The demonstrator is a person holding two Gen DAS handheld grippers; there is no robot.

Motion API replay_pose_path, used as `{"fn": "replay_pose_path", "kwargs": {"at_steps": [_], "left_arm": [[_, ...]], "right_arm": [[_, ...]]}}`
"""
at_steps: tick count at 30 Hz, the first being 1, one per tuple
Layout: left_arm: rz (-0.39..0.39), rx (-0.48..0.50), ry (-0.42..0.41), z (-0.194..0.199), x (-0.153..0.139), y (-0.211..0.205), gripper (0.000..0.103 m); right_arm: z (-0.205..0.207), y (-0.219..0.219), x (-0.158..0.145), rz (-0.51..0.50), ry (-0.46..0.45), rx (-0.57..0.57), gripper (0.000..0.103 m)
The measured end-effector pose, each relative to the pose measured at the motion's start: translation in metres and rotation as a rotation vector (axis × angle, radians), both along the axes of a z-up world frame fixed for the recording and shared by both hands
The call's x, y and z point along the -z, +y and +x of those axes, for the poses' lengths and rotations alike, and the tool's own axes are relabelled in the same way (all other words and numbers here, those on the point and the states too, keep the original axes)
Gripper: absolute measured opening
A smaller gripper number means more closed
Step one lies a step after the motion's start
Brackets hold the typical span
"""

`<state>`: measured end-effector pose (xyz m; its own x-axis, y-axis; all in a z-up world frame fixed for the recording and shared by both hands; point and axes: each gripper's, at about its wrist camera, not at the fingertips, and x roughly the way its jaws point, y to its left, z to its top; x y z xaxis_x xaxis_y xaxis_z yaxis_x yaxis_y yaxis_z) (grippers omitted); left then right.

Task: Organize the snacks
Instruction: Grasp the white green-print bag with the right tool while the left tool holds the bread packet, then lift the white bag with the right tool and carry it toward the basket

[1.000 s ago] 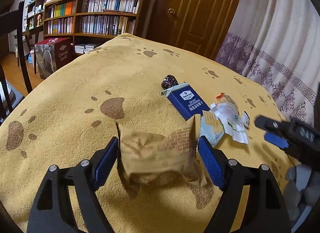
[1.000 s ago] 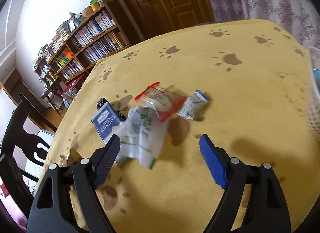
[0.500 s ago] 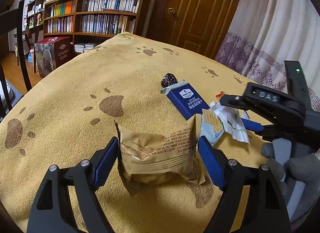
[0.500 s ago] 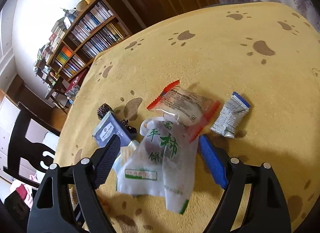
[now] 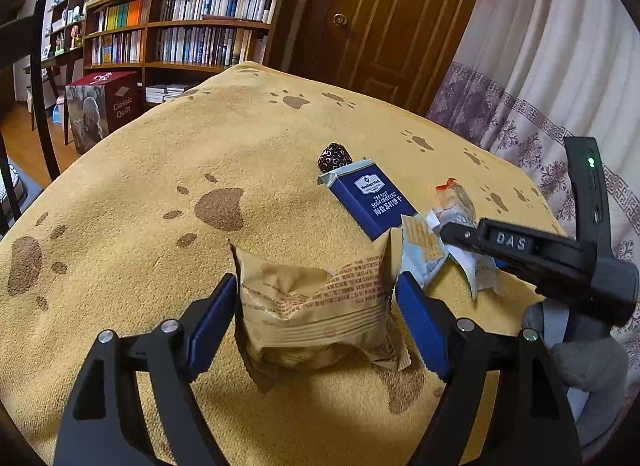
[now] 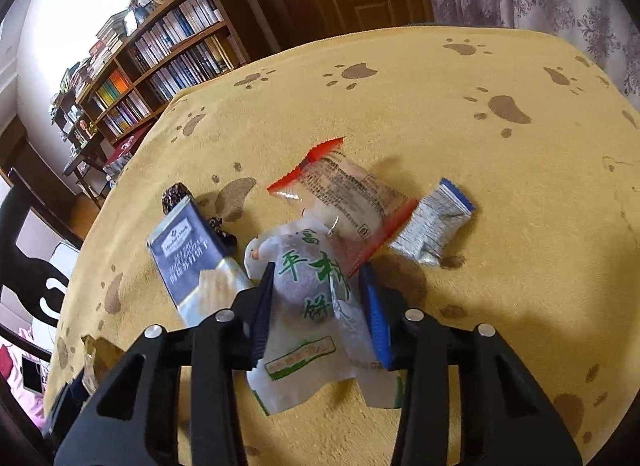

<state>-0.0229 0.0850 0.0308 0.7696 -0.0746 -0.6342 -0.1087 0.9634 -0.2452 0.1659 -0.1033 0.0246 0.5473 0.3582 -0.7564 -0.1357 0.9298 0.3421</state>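
Snack packets: seven. Left gripper (image 5: 316, 316) clamps tan crinkled packet (image 5: 316, 306); right gripper (image 6: 320, 306) closing on white green-lettered packet (image 6: 308, 306).

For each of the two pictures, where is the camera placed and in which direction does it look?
Left wrist: sits on the left gripper, looking down over the brown packet between its fingers; the right gripper and a grey-gloved hand show.
Right wrist: sits on the right gripper, looking down at the white packet its jaws are closing on.
Both share the blue cracker box, yellow cloth and bookshelf.
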Motion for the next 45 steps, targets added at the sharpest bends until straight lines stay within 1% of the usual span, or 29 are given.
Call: {"fn": "replay_pose_path", "kwargs": {"at_steps": [6,10,11,18,24,25,27,29,34,38,40,42,44,45], "left_arm": [[-0.001,0.001,-0.001,0.001,0.000,0.000,0.080],[-0.003,0.002,-0.003,0.000,0.000,0.000,0.080],[-0.004,0.004,-0.004,0.000,0.000,0.000,0.080],[-0.006,0.009,-0.007,-0.001,0.000,-0.002,0.080],[-0.009,0.007,-0.007,-0.001,-0.001,-0.001,0.080],[-0.008,0.008,-0.008,-0.001,-0.001,-0.001,0.080],[-0.008,0.008,-0.008,-0.001,-0.001,-0.001,0.080],[-0.009,0.008,-0.009,-0.002,-0.001,-0.001,0.080],[-0.023,0.004,-0.010,-0.002,-0.002,0.000,0.080],[-0.024,0.008,-0.013,-0.003,-0.002,0.000,0.080],[-0.023,0.010,-0.014,-0.003,-0.002,0.000,0.080],[-0.024,0.013,-0.015,-0.003,-0.002,-0.001,0.080],[-0.025,0.016,-0.016,-0.003,-0.002,-0.001,0.080],[-0.025,0.018,-0.016,-0.003,-0.001,-0.001,0.080]], "right_arm": [[-0.025,-0.006,-0.001,-0.058,-0.039,-0.008,0.040],[-0.050,-0.015,-0.006,-0.097,-0.080,-0.009,0.039],[-0.056,-0.017,-0.007,-0.109,-0.088,-0.004,0.038],[-0.087,-0.032,-0.014,-0.098,-0.104,-0.002,0.037],[-0.100,-0.039,-0.019,-0.092,-0.115,-0.001,0.037],[-0.100,-0.039,-0.018,-0.087,-0.115,0.001,0.038],[-0.099,-0.040,-0.017,-0.077,-0.106,0.006,0.044],[-0.098,-0.040,-0.015,-0.068,-0.098,0.015,0.058],[-0.095,-0.032,-0.012,-0.092,-0.104,-0.010,0.060],[-0.085,-0.025,-0.002,-0.129,-0.089,-0.020,0.060],[-0.081,-0.021,0.003,-0.154,-0.074,-0.025,0.058],[-0.081,-0.020,0.006,-0.173,-0.076,-0.027,0.053],[-0.084,-0.018,0.006,-0.181,-0.084,-0.037,0.042],[-0.085,-0.018,0.005,-0.180,-0.087,-0.040,0.040]]}}
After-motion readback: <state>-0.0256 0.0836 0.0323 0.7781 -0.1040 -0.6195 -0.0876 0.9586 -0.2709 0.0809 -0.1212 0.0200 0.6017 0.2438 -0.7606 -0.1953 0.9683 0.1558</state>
